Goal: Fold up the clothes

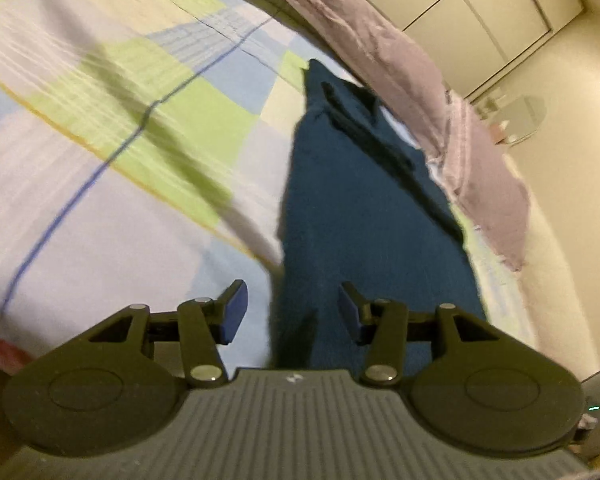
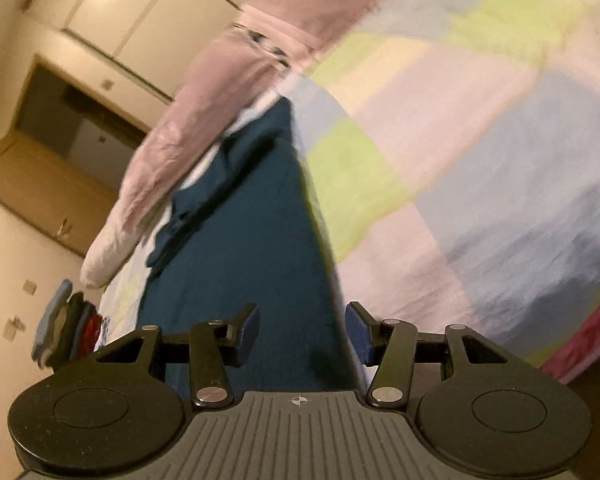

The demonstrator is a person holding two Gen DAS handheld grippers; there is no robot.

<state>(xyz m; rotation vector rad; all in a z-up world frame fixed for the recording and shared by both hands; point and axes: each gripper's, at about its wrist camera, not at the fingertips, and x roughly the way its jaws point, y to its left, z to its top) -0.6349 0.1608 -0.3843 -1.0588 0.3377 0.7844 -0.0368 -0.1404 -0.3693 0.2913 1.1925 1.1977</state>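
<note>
From my left wrist camera I see my left gripper [image 1: 293, 312] with its two blue-padded fingers [image 1: 233, 312] spread apart, and nothing is between them. Under and ahead of it lies the dark teal garment [image 1: 340, 216], a long strip of cloth that runs away from me on the checked bed sheet [image 1: 100, 120], which has squares of green, light blue and pale lilac. The near end of the garment passes below the gap of my fingers, but I cannot tell if the pads touch it. At its far end the cloth is bunched in some darker folds. Just beside it, on its right side, a pink-lilac blanket [image 1: 400, 60] lies along the edge of the bed, and behind it stand pale wardrobe doors [image 1: 480, 8]. From my right wrist camera, my right gripper [image 2: 302, 330] is also spread wide and holds nothing. The same teal garment [image 2: 240, 240] stretches forward from under it, here with the blanket [image 2: 204, 92] on its left and the sheet [image 2: 480, 140] on its right. At the left edge a small pile of folded clothes [image 2: 66, 328] is visible, blurred.
</note>
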